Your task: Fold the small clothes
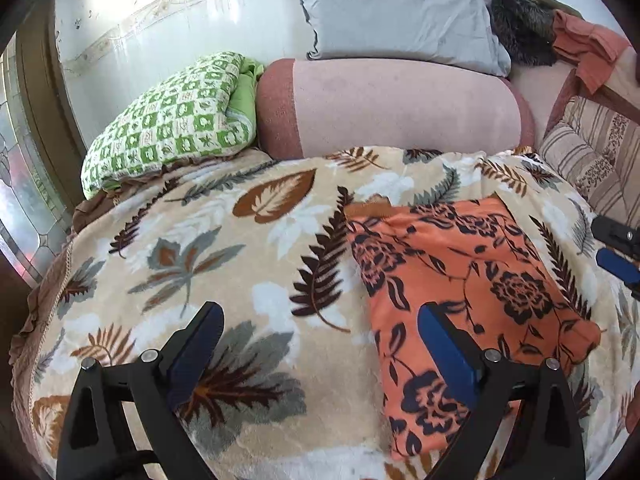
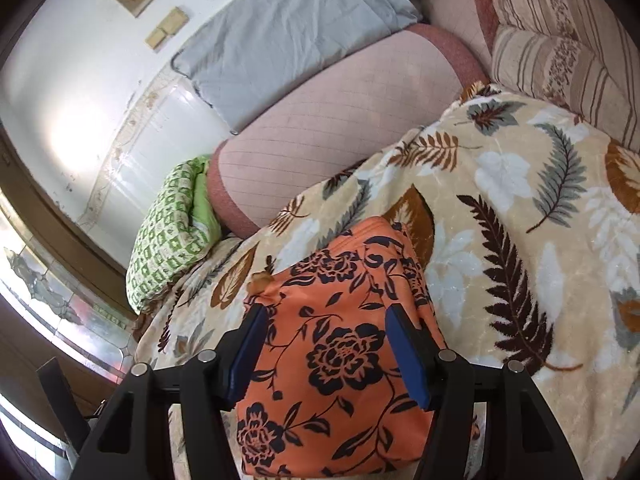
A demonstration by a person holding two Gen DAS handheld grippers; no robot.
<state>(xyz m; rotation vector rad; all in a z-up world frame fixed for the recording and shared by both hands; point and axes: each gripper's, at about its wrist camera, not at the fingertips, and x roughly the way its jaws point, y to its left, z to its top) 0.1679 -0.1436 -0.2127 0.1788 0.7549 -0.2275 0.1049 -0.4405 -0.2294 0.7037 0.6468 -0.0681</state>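
An orange garment with a dark flower print (image 1: 460, 280) lies folded into a rough rectangle on the leaf-patterned blanket (image 1: 256, 248). My left gripper (image 1: 320, 314) hovers over the blanket at the garment's left edge, open wide; its right finger (image 1: 440, 340) overlaps the cloth's edge in view. In the right wrist view the garment (image 2: 344, 344) fills the space below my right gripper (image 2: 326, 316), which is open, its blue pads (image 2: 408, 352) standing apart above the cloth without pinching it. The right gripper's tip (image 1: 616, 256) also shows at the left wrist view's right edge.
A pink bolster (image 1: 392, 108) lies along the back with a grey pillow (image 1: 396, 12) on it. A green checked quilt (image 1: 168, 120) sits at the left by the wall. Striped cushions (image 1: 596, 152) are at the right. A leaded window (image 2: 60, 300) runs along the left.
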